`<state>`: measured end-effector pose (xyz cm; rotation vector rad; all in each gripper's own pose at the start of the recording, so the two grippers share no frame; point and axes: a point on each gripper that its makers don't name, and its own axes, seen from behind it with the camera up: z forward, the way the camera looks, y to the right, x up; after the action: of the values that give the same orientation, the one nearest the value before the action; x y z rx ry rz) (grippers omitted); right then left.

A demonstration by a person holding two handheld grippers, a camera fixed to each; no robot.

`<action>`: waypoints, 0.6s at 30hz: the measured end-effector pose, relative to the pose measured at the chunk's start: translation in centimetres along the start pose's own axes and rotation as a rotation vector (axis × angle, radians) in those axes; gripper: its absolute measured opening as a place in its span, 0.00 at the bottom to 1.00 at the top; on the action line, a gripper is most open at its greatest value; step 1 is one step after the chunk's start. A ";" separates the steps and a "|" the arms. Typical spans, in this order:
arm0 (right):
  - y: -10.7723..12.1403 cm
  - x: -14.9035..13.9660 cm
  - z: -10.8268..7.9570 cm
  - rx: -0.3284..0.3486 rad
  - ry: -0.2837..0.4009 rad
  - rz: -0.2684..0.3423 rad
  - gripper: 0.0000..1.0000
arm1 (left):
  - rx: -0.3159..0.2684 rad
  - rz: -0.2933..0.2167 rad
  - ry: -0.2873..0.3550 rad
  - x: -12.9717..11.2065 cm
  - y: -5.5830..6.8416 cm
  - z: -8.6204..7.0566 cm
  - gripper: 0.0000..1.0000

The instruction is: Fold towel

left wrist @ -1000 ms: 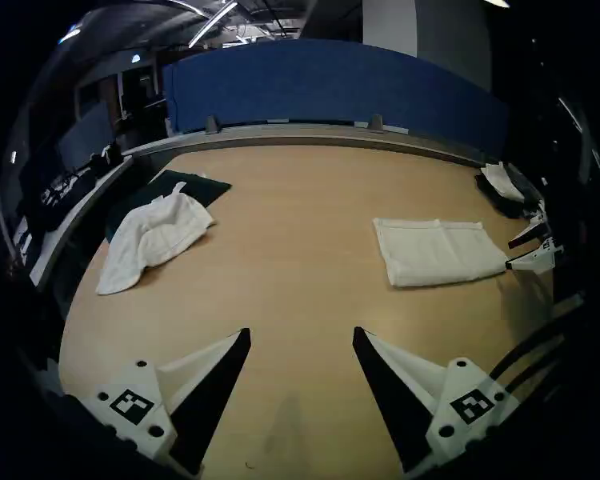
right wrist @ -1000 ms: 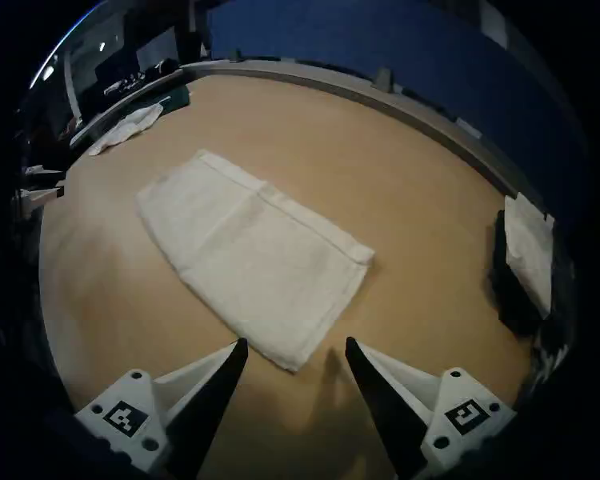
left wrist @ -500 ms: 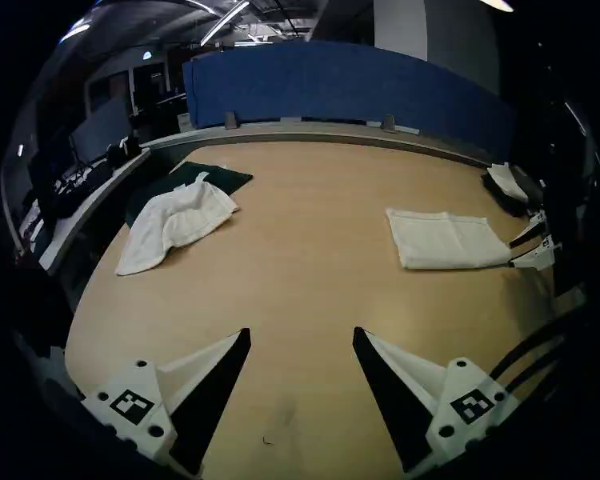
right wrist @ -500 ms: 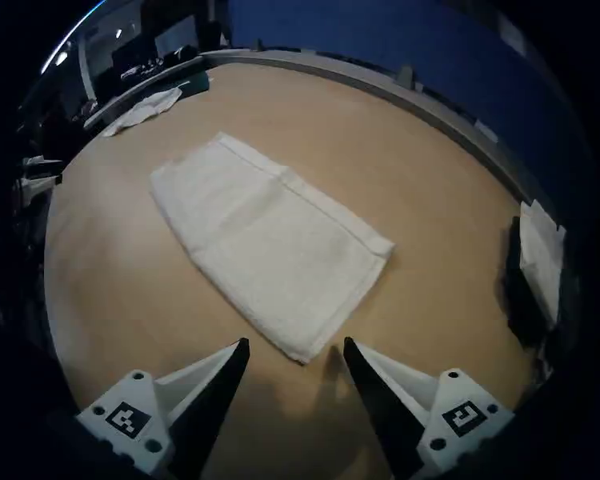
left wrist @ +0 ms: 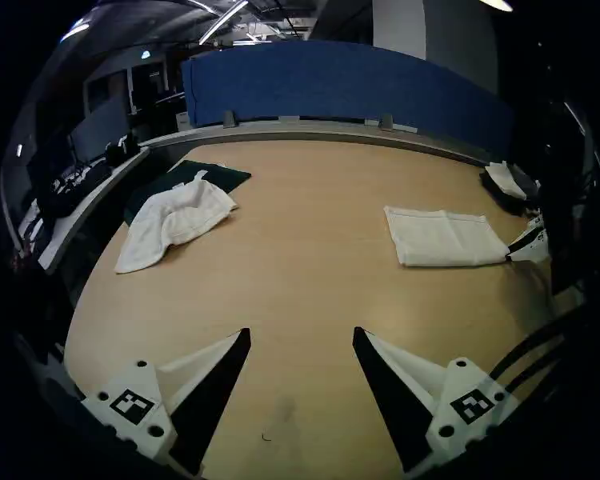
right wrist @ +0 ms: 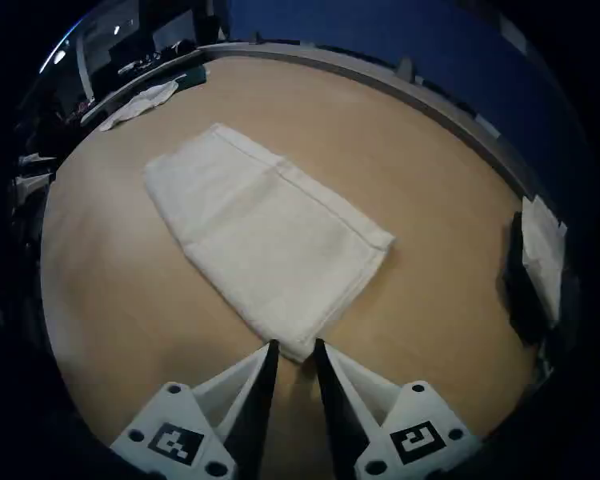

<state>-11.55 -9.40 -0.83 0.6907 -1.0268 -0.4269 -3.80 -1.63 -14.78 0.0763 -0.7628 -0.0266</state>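
Bench (left wrist: 300,216): light tan, faint wood grain.
Folded towel (right wrist: 260,240): off-white, plain, one woven stripe across.
Crumpled towel (left wrist: 172,220): white.
Mat (left wrist: 220,174): dark green.
Partition (left wrist: 340,84): blue.
Left gripper (left wrist: 302,336) fingers (left wrist: 212,376): white outer, black inner faces, black-and-white square marker on each.
Right gripper (right wrist: 294,356) fingers (right wrist: 252,392): same scheme.
Small cloth (right wrist: 540,248): white.
Block (right wrist: 520,296): black.

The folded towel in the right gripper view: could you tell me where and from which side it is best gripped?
Take the near corner, coming in low from the near side. The folded towel lies flat on the table, so only its edges offer a pinch, and that corner points straight at the right gripper.
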 end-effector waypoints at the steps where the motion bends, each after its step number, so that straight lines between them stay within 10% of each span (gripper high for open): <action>1: 0.1 0.0 0.0 -0.003 0.000 0.001 0.27 | -0.001 -0.001 0.000 0.0 0.0 0.0 0.95; 7: 0.1 0.0 0.1 -0.009 0.002 0.007 0.05 | 0.000 0.000 -0.002 -0.3 -0.1 0.0 0.95; 18: -0.2 -0.1 -0.1 -0.004 -0.002 0.018 0.02 | -0.006 -0.006 -0.012 -0.7 0.0 -0.1 0.95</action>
<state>-11.47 -9.45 -1.06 0.6771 -1.0327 -0.4137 -4.20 -1.62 -15.36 0.0731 -0.7749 -0.0354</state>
